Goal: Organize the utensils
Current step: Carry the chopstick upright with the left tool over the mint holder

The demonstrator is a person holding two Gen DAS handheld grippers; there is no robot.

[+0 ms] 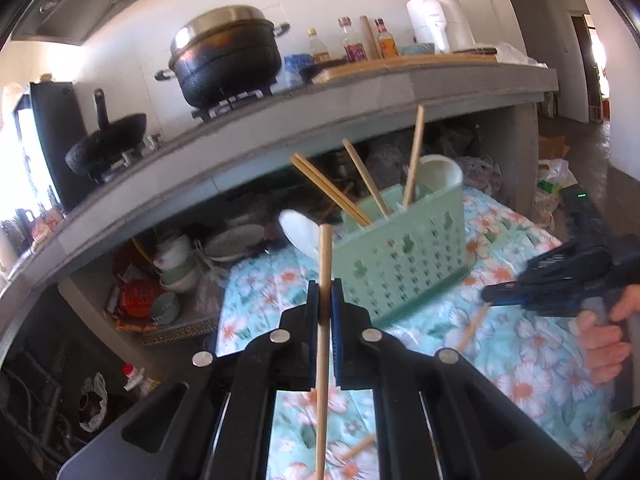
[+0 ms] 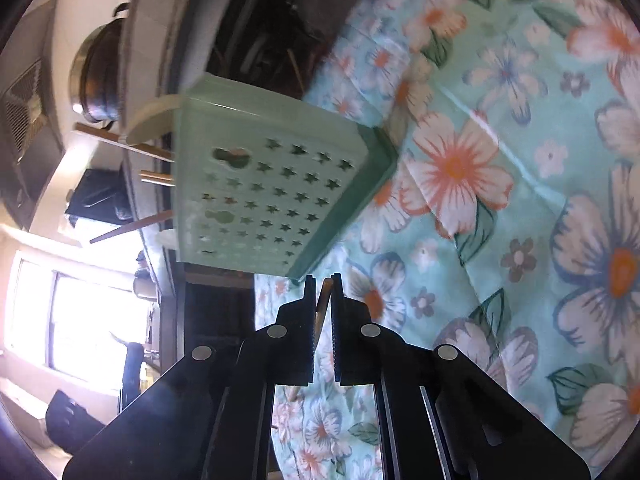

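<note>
My left gripper [image 1: 325,288] is shut on a wooden chopstick [image 1: 323,344] and holds it upright above the floral cloth, just in front of the green perforated basket [image 1: 404,256]. The basket holds several chopsticks [image 1: 362,182] and a white spoon [image 1: 300,232]. My right gripper [image 1: 490,294] is at the right, near a chopstick lying on the cloth [image 1: 474,326]. In the right wrist view the right gripper [image 2: 323,286] is shut on a wooden chopstick [image 2: 323,300], close to the basket [image 2: 272,184].
A floral cloth [image 1: 520,360] covers the work surface. Another chopstick piece [image 1: 358,446] lies on it below my left gripper. Behind is a concrete counter [image 1: 280,128] with a black pot [image 1: 228,60], a wok and bottles. Bowls and plates [image 1: 180,264] sit under it.
</note>
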